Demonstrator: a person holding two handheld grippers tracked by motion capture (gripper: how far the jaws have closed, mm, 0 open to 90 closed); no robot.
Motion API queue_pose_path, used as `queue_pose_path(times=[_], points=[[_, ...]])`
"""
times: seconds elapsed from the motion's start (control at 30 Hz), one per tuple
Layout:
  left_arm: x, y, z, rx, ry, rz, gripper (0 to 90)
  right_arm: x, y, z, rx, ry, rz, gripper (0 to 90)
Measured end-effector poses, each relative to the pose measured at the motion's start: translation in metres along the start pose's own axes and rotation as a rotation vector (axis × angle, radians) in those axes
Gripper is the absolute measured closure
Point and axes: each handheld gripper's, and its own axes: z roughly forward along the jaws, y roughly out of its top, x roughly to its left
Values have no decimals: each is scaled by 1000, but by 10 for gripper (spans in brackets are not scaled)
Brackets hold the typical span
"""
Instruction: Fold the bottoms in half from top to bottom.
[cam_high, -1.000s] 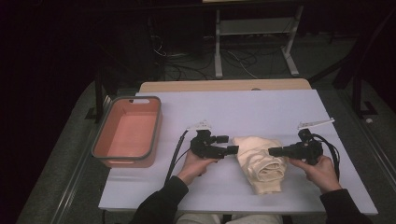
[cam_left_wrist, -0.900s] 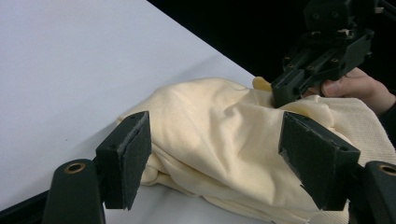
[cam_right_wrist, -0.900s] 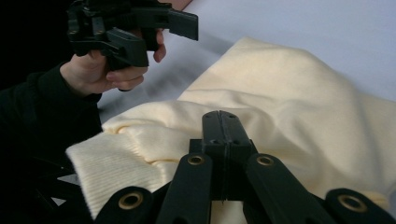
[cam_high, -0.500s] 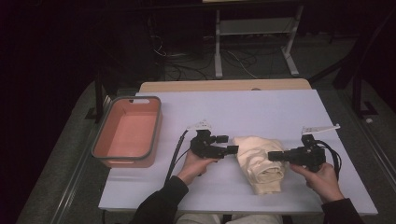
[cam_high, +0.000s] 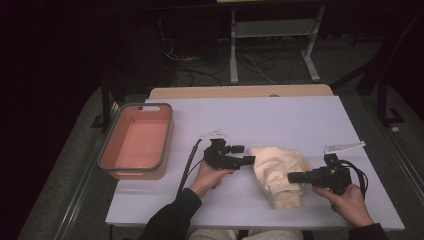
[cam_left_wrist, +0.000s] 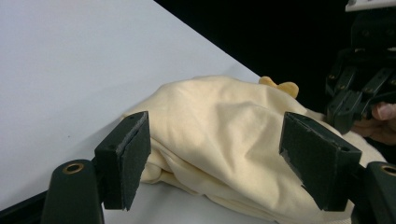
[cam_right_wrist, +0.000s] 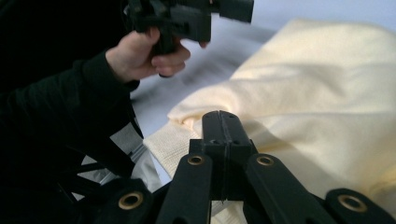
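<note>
Cream cloth (cam_high: 279, 174) bunched at lower centre of high view, on white table (cam_high: 280, 120). Left gripper (cam_high: 248, 160) at cloth's left edge, jaws apart, cloth between, pads not pressing. Right gripper (cam_high: 291, 177) at cloth's right edge, jaws closed together, nothing visibly pinched. Pink bin (cam_high: 136, 140) at left.

right gripper (cam_right_wrist: 223, 122): its two black jaws are rising from the bottom edge, pressing flat against each other, nothing showing between them.
cream cloth (cam_right_wrist: 317, 93): lying in soft folds just beyond and beside the jaw tips, stretching to the right edge; its ribbed hem is lying at lower left.
left hand (cam_right_wrist: 144, 53): gripping the left gripper (cam_right_wrist: 187, 16) at the top, in a dark sleeve.
table (cam_right_wrist: 219, 51): showing pale between hand and cloth.
</note>
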Motion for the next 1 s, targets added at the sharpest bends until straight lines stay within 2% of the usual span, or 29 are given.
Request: queue_pose_path(times=[0.37, 0.57, 0.67, 0.83, 1.0], points=[[1, -1, 2, 18, 4, -1, 233, -7, -15, 13, 98, -27, 27, 892], [1, -1, 2, 21, 3, -3, 231, -8, -20, 15, 113, -34, 41, 892], [1, -2, 3, 23, 4, -3, 230, -9, -23, 16, 127, -40, 64, 892], [0, -2, 5, 32, 4, 4, 230, -9, -26, 17, 122, -42, 84, 892], [-2, 0, 4, 27, 10, 16, 230, -6, -27, 17, 115, -57, 70, 892]])
